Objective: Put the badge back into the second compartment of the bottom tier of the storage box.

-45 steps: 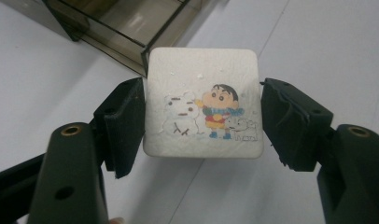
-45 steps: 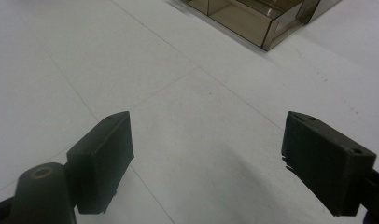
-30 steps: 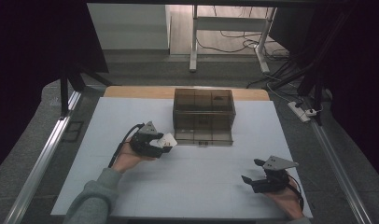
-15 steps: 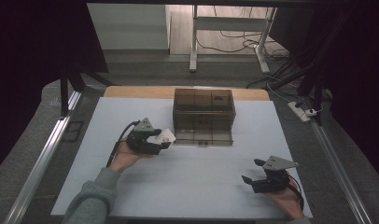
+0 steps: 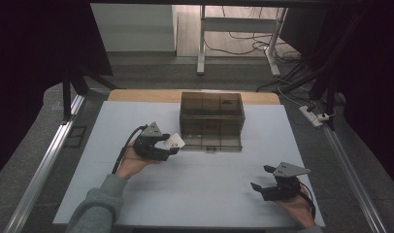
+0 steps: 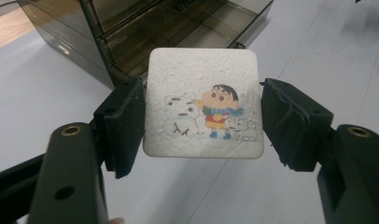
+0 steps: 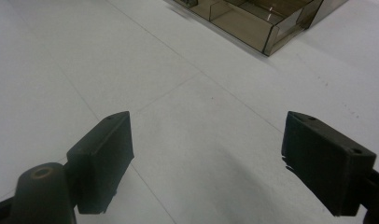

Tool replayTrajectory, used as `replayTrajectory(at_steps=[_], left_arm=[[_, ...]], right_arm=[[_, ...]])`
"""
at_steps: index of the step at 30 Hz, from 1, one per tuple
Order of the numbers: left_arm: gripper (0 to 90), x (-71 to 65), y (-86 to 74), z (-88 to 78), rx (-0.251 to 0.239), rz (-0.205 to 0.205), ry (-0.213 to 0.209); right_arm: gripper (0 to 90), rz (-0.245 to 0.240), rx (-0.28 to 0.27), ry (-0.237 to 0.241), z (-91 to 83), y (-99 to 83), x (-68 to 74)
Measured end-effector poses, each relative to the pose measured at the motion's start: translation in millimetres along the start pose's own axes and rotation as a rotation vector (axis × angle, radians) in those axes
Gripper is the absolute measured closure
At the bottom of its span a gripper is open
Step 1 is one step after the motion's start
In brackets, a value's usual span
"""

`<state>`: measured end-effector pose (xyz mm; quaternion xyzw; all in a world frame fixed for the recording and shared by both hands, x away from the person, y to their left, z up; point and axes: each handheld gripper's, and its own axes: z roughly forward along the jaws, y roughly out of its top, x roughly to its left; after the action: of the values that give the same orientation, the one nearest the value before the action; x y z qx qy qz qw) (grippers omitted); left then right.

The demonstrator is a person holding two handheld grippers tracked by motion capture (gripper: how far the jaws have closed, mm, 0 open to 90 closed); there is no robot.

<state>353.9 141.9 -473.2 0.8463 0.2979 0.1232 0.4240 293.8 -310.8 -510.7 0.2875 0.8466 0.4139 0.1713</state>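
Note:
A white square card (image 6: 201, 79) with a cartoon of a child, a snowman and a small dog sits between the jaws of my left gripper (image 6: 204, 119), which is shut on its two side edges. In the high view this gripper (image 5: 172, 145) holds the card (image 5: 174, 141) above the white table, just left of a smoky brown see-through box (image 5: 212, 119) with compartments. The box's open front (image 6: 169, 32) lies right behind the card. My right gripper (image 5: 259, 177) rests near the front right of the table, open, with nothing between its jaws (image 7: 206, 140).
The white table top (image 5: 209, 194) spreads between the two grippers. One corner of the box (image 7: 253, 21) lies far ahead of the right gripper. Metal rails run along both table sides, and cables and a power strip (image 5: 315, 116) lie on the floor beyond.
The left gripper with the card has shifted slightly away from the person, toward the box, then held still. The right gripper has not moved.

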Motion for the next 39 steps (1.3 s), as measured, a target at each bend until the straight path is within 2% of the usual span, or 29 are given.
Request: replayTrajectory(at_steps=[11,28,39], left_arm=[[32.7,-5.4,4.7,18.0,0.033,0.020,-0.015],[32.7,-14.0,15.7,39.7,0.052,0.045,-0.028],[32.7,-18.5,23.6,49.3,0.045,0.052,-0.036]], right_arm=[[16.5,0.002,-0.010,0.007,-0.2,0.2,-0.8],[16.7,0.007,-0.014,0.002,-0.2,0.5,0.1],[16.7,0.009,-0.020,0.004,-1.0,0.6,0.2]])
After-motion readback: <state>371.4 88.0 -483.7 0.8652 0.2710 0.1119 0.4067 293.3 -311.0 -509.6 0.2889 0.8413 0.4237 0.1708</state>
